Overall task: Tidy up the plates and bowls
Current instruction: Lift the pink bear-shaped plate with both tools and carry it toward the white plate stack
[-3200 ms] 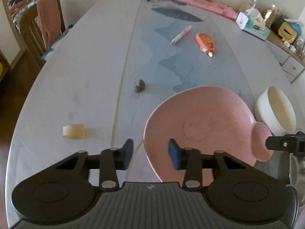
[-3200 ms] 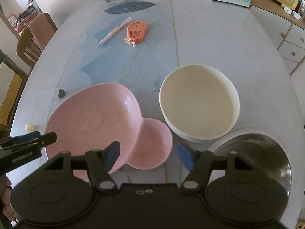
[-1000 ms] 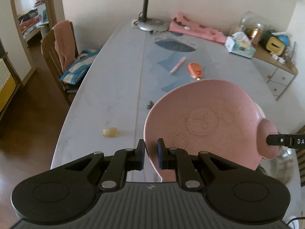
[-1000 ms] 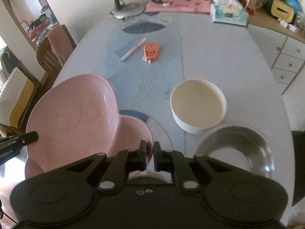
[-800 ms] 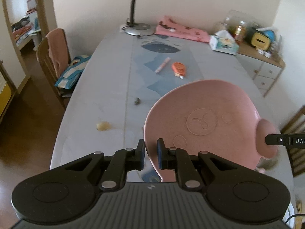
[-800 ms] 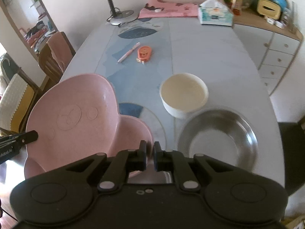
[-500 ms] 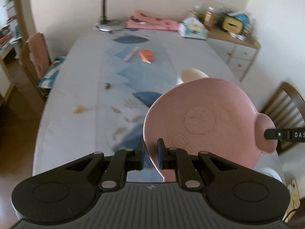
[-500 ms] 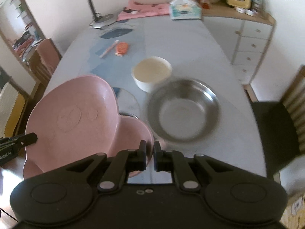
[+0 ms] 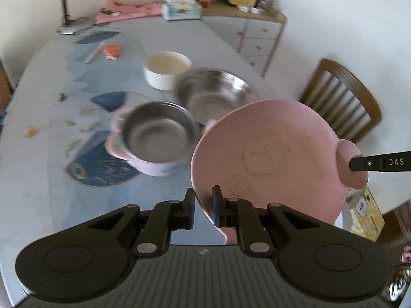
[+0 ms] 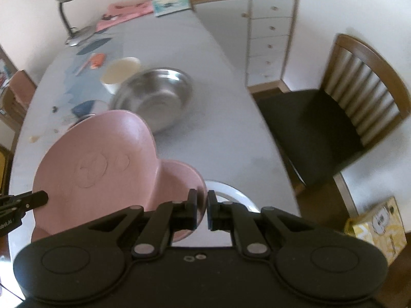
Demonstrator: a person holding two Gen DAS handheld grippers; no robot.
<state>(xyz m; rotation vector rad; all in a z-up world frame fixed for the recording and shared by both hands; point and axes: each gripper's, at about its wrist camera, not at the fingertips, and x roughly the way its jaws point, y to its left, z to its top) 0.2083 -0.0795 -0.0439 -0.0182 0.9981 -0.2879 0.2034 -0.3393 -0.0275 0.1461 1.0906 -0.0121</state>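
Observation:
Both grippers hold a pink bear-shaped plate [image 9: 267, 154] in the air above the near right end of the table. My left gripper [image 9: 203, 205] is shut on the plate's rim. My right gripper [image 10: 202, 210] is shut on its small ear lobe [image 10: 179, 179]. On the table stand a cream bowl [image 9: 167, 69], a large steel bowl [image 9: 215, 95] and a steel bowl in a pink holder [image 9: 156, 136]. A white plate [image 10: 231, 192] lies under the pink plate at the table's near edge.
A wooden chair [image 10: 341, 107] stands at the table's right side. A white drawer cabinet [image 10: 267, 25] is behind it. A lamp [image 10: 69, 7], pink cloth, tissue box [image 9: 182, 10], pen and orange tape dispenser [image 9: 111, 50] lie at the far end. A yellow box [image 10: 377, 228] sits on the floor.
Both grippers closed on the pink plate, lifted it off the table and carried it right and back toward the near end. More bowls and the chair have come into view.

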